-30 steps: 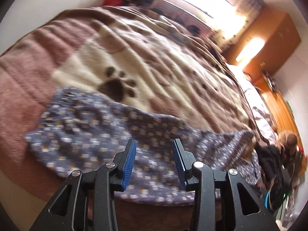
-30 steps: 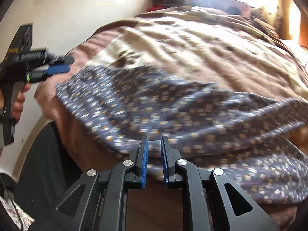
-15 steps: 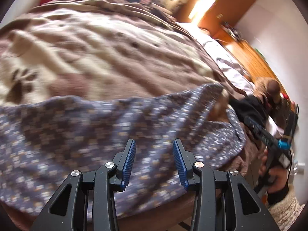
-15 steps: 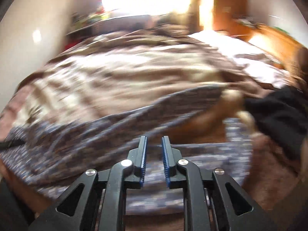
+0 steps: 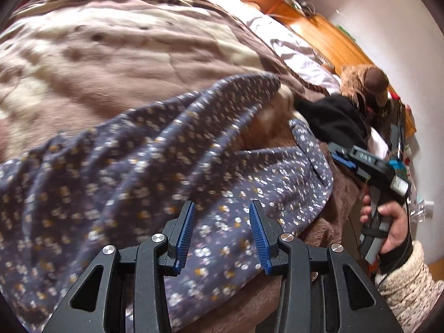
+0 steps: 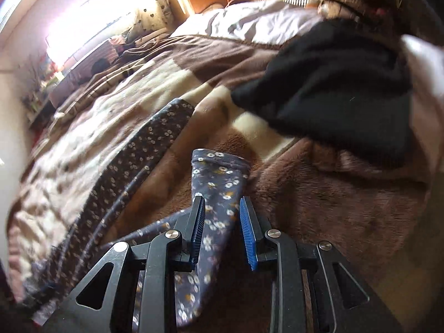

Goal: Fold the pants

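Note:
The dark blue floral pants lie spread and wrinkled across a brown and cream fleece blanket on a bed. My left gripper is open above the middle of the fabric, holding nothing. My right gripper is open, its fingers either side of a leg end near the hem, just above the cloth. It also shows in the left wrist view, beside the pants' right edge. The other leg stretches away to the left.
A black garment lies on the bed to the right of the leg ends. White sheets lie behind it. A brown plush toy and an orange wooden cabinet stand at the right.
Both views swung right along the pants toward the leg ends. My right gripper opened from nearly shut and came down over a leg hem. My left gripper stayed open.

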A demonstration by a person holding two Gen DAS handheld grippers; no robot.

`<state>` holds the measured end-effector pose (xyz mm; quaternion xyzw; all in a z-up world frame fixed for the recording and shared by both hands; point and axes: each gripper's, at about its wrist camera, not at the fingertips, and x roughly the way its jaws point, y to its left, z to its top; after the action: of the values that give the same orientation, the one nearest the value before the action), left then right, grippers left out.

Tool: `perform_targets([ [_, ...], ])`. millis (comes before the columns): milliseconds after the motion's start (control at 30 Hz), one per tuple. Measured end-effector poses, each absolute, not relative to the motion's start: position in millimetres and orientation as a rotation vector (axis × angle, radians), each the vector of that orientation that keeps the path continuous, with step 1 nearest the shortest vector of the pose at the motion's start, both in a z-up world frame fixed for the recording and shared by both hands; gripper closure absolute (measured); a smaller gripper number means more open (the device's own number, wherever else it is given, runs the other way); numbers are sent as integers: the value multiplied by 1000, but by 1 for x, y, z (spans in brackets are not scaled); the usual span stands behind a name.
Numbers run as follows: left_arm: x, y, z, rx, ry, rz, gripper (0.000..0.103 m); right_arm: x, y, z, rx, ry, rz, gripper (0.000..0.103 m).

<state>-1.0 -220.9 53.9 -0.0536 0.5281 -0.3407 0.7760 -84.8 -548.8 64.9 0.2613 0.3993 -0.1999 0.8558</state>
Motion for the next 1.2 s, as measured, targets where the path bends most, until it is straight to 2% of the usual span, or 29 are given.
perform_targets([
  [400, 1, -273, 26, -55, 1223, -766, 64, -42, -594, 11, 732, 950, -341, 76],
  [600, 3, -285, 24, -40, 1234, -768, 64, -44, -603, 9, 742, 920, -350, 76],
  [667, 4, -287, 24, -44, 1234, -769, 64, -41, -606, 3, 774, 930, -323, 70],
  [1200, 1, -299, 21, -35, 1242, -788, 64, -58, -602, 0, 902, 881, -211, 67],
])
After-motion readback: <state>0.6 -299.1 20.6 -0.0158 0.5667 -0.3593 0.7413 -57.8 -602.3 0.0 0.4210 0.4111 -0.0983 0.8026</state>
